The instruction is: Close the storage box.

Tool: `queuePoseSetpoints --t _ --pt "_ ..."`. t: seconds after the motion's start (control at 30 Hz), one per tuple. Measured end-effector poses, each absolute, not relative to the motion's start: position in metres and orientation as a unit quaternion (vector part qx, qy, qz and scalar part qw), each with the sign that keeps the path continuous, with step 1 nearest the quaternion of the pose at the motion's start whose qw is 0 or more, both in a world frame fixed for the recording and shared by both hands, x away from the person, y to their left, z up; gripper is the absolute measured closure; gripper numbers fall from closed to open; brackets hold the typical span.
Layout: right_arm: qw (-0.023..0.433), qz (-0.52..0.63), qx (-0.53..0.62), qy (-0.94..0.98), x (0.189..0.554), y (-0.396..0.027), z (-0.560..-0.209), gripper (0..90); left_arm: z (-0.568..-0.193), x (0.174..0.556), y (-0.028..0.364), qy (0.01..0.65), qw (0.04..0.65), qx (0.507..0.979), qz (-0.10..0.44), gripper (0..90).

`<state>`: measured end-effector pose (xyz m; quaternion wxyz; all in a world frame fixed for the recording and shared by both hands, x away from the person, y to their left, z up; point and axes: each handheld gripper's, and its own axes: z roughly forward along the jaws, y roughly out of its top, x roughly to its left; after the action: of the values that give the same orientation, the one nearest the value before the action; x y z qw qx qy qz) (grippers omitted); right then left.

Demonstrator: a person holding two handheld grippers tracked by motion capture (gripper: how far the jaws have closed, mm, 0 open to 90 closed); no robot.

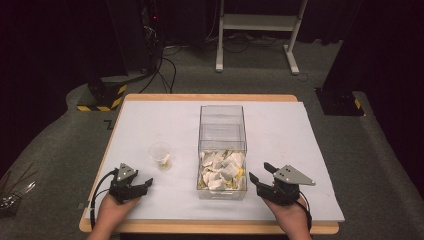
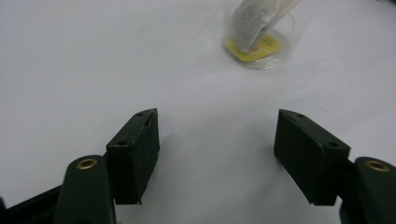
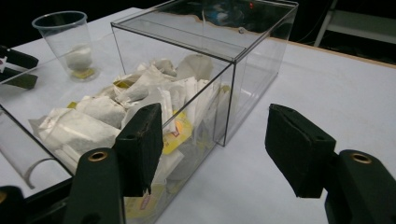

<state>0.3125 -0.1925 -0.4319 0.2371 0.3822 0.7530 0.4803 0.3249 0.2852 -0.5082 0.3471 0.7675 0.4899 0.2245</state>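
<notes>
High view: table [image 1: 280, 125] with white cover; clear box [image 1: 222, 150] at centre, tea bags [image 1: 221, 170] heaped in its near half; plastic cup [image 1: 160, 155] left of box, one bag inside. Left gripper [image 1: 141, 185] near the cup, right gripper [image 1: 260, 175] just beside the box, both empty. Left gripper view: fingers [image 2: 135, 154] apart over bare table, cup [image 2: 261, 39] ahead. Right gripper view: fingers [image 3: 140, 144] apart, nothing between them, box [image 3: 187, 93] ahead and left. Step judged: between bags, one delivered. Next move: right gripper up over the box rim, down onto a bag.
</notes>
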Motion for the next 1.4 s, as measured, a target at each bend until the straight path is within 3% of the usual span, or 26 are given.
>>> queuePoseSetpoints --t 0.5,0.87,1.4 --pt "0.223 0.498 0.359 0.757 0.294 -0.179 -0.425 32.5 -0.508 0.325 0.285 0.49 0.347 0.768 0.224 31.2" --pt "0.201 0.504 0.351 0.763 0.288 -0.17 -0.43 21.4 -0.508 0.326 0.286 0.49 0.349 0.768 0.22 30.7" --pt "0.182 0.48 0.347 0.785 0.289 -0.162 -0.449 23.0 -0.508 0.326 0.286 0.49 0.349 0.768 0.221 30.5"
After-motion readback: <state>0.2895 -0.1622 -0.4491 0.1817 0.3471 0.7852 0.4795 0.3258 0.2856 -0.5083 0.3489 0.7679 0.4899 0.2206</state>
